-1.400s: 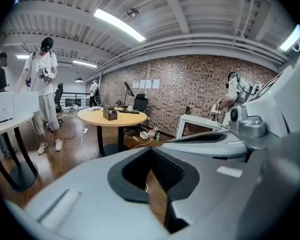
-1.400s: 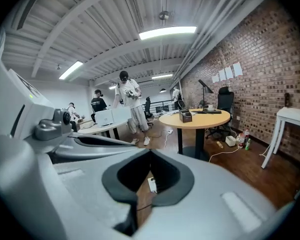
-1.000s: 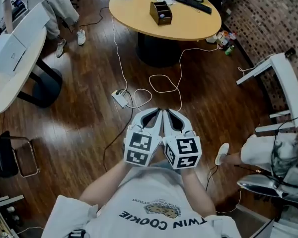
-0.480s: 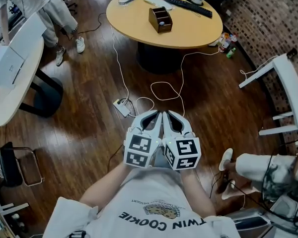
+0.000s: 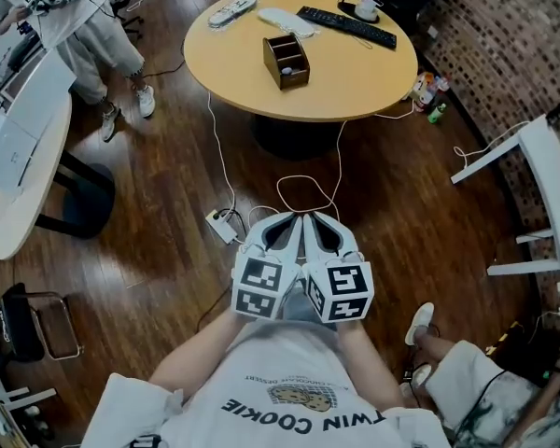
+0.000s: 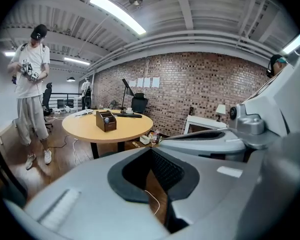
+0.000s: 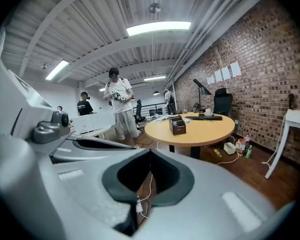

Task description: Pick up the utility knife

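Observation:
I cannot make out a utility knife in any view. Both grippers are held side by side in front of my chest, above the wooden floor. The left gripper [image 5: 292,215] [image 6: 151,149] is shut with nothing between its jaws. The right gripper [image 5: 317,215] [image 7: 150,151] also has its jaws together and holds nothing. Ahead stands a round yellow table [image 5: 355,73] [image 6: 85,127] [image 7: 200,126]. It carries a brown wooden organiser box [image 5: 287,61] [image 6: 105,120] [image 7: 177,125], a black keyboard [image 5: 345,26], a cup [image 5: 366,9] and two pale flat items [image 5: 233,9].
A white power strip [image 5: 222,224] and looping cables [image 5: 308,189] lie on the floor between me and the table. A person [image 5: 84,17] stands by a white desk [image 5: 19,147] at left. A white table [image 5: 551,185] and someone's shoe [image 5: 418,304] are at right.
The round table has come nearer and lower in the head view, and the power strip now lies just ahead of the grippers. Both grippers stay together and shut.

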The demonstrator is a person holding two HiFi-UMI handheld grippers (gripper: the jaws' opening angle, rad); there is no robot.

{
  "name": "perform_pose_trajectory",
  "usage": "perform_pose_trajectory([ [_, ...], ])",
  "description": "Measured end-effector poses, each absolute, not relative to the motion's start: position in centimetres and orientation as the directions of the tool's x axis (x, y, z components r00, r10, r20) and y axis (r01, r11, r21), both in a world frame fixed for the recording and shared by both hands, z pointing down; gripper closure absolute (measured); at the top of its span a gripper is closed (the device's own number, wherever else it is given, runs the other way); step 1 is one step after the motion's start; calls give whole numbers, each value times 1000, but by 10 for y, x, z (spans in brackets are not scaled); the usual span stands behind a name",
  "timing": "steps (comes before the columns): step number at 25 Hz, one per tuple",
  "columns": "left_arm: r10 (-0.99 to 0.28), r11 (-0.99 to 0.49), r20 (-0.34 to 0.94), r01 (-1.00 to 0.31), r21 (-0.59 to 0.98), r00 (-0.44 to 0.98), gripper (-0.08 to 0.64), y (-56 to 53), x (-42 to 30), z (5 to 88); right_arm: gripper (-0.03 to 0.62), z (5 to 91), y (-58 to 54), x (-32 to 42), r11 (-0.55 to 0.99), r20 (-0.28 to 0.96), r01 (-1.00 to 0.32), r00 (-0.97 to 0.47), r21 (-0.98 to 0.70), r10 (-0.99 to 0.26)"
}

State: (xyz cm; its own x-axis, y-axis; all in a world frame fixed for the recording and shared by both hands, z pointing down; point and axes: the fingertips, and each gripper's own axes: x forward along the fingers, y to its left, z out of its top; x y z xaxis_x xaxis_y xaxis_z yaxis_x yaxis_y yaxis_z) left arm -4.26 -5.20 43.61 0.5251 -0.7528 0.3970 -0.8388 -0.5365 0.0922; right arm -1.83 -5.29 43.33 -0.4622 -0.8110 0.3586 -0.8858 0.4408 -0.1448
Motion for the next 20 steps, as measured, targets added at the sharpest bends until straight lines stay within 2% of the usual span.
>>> perform_pose_trajectory([
  [11, -769, -518, 403, -853, 62, 496, 552, -153, 26, 428, 591, 428, -154, 50, 466, 341, -869, -495, -168, -799],
  [20, -779, -507, 398, -860, 54, 484, 552, -203, 40, 423, 591, 426, -203, 65, 478, 336, -862, -506, -166, -795],
])
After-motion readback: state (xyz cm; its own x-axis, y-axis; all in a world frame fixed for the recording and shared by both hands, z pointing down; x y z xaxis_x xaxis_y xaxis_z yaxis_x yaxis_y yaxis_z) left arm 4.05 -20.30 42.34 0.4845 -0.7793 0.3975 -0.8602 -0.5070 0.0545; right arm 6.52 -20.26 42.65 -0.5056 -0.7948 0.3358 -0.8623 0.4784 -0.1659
